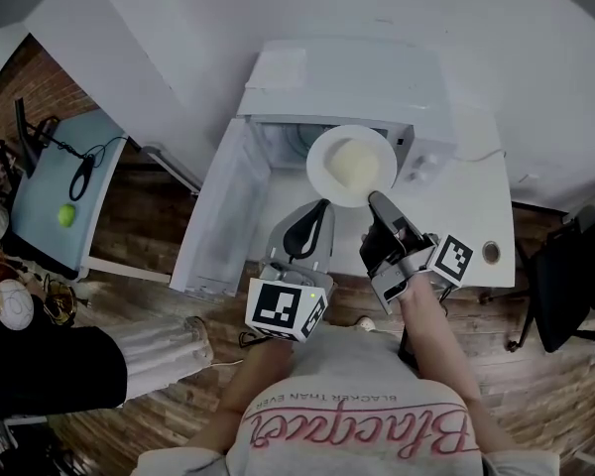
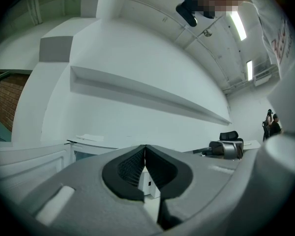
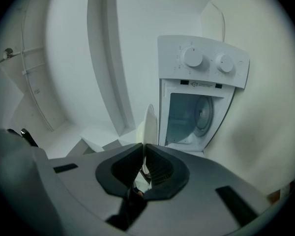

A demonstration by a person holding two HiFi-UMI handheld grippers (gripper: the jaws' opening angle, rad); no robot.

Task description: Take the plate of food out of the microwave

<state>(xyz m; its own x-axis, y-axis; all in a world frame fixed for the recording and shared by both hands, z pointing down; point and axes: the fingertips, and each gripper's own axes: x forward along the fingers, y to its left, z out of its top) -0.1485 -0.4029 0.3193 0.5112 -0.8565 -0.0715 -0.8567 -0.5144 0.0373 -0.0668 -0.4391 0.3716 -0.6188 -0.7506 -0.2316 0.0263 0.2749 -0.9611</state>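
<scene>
Holding our left gripper point(image 1: 317, 211) nearest, its fingers point(image 2: 160, 168) together on nothing, we have the right gripper point(image 3: 144, 149) clamped on the near rim of the plate point(image 1: 349, 165), just outside the open microwave point(image 1: 307, 77). The plate looks stiff, slick and breakable; this one-sided rim pinch must stay level or the food point(image 1: 355, 163) slides.

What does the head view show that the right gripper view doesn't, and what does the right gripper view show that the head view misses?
Only the head view shows the left hand-held gripper, the person's white shirt with pink lettering, the wooden floor and a small green ball on a side table. Only the right gripper view shows the dark ribbed pads pinching the rim of the round white plate, seen edge-on. Both show that plate, the white microwave and the right hand-held gripper.
</scene>
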